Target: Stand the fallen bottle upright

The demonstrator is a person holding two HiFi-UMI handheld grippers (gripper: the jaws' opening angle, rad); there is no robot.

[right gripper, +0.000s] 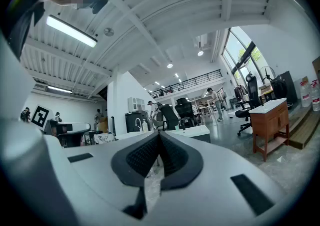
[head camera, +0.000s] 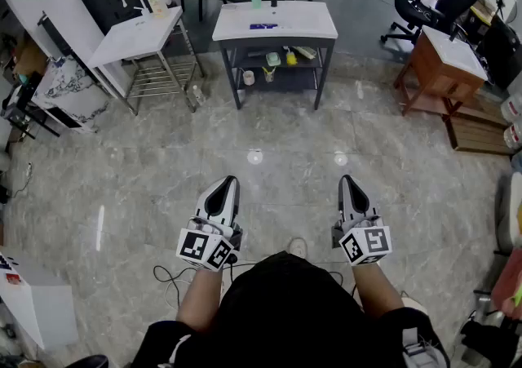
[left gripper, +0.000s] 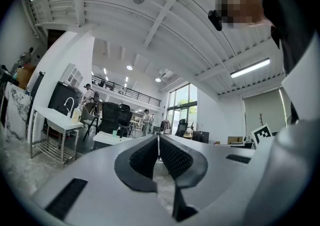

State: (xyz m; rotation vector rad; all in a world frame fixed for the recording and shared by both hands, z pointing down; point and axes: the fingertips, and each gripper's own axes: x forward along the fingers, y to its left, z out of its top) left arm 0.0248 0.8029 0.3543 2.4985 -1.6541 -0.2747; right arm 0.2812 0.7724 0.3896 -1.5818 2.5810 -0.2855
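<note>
A small dark blue bottle (head camera: 263,26) lies flat on the white table (head camera: 306,22) across the room, well beyond both grippers. A green cup (head camera: 256,0) stands behind it. My left gripper (head camera: 228,184) is held level over the marble floor, shut, with nothing between its jaws. My right gripper (head camera: 346,181) is level beside it, likewise shut and empty. In the left gripper view the left gripper (left gripper: 158,138) shows its ribbed pads meeting, and in the right gripper view the right gripper (right gripper: 159,134) shows the same. The bottle is too small to make out in either gripper view.
The table's lower shelf (head camera: 277,60) holds small items. A white sink stand (head camera: 134,34) with a wire rack is to the left, a wooden cabinet (head camera: 440,64) and an office chair (head camera: 424,11) to the right. A cable (head camera: 167,277) lies on the floor by my feet.
</note>
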